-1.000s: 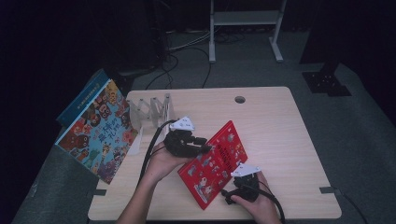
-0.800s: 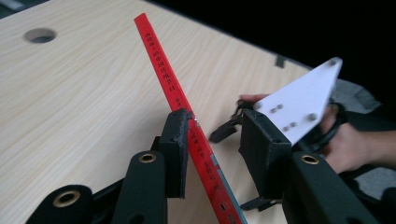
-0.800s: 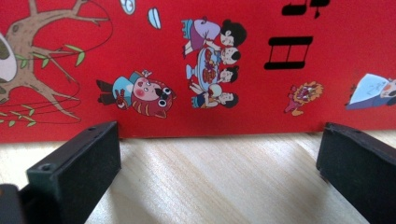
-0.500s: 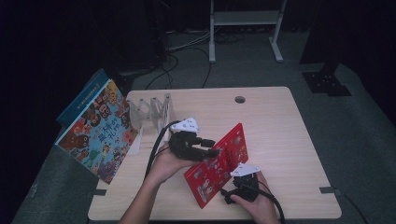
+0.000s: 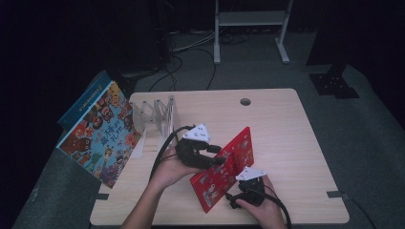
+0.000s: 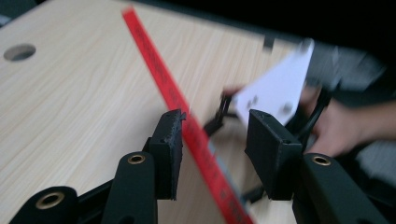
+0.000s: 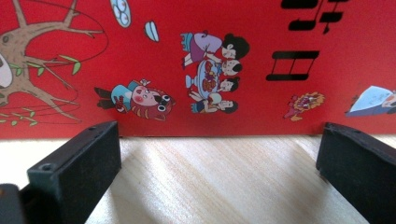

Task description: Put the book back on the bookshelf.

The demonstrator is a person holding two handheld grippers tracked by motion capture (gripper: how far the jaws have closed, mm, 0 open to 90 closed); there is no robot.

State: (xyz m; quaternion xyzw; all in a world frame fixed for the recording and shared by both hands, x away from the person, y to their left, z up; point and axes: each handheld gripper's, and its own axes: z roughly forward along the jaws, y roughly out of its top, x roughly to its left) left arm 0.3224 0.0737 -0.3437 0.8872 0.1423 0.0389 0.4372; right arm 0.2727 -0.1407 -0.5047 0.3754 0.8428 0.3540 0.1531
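**Red book stands on edge between the left jaws**

The left gripper [image 5: 217,160] reaches across the table [image 5: 286,124] to the red book [image 5: 224,169], which stands on its long edge, tilted, its top edge running away from the jaws in the left gripper view; there the thin red edge [image 6: 187,130] passes between the two black pads, lying against the inner face of the left-hand pad [image 6: 169,149] while the right-hand pad stands clear of it — so the jaws are partly spread around the book, not pinching it; they have just been opening, with the book between them.

The right gripper [image 5: 239,198] sits low on the table, on the near side of the book, its jaws spread wide and nothing between them; in the right gripper view the book's red cover [image 7: 210,70], printed with a tree, small cartoon figures and black characters, rises like a wall just beyond the fingertips, its lower edge resting on the pale wood — whether the tips touch the cover cannot be told.

Beyond the left gripper's jaws, blurred, the person's right hand [image 6: 336,126] and the grey three-cornered plate of the other gripper show just past the book.

Well behind the left gripper, at the table's far left, a clear rack [image 5: 155,117] stands, and a large picture book [image 5: 98,136] leans against it.
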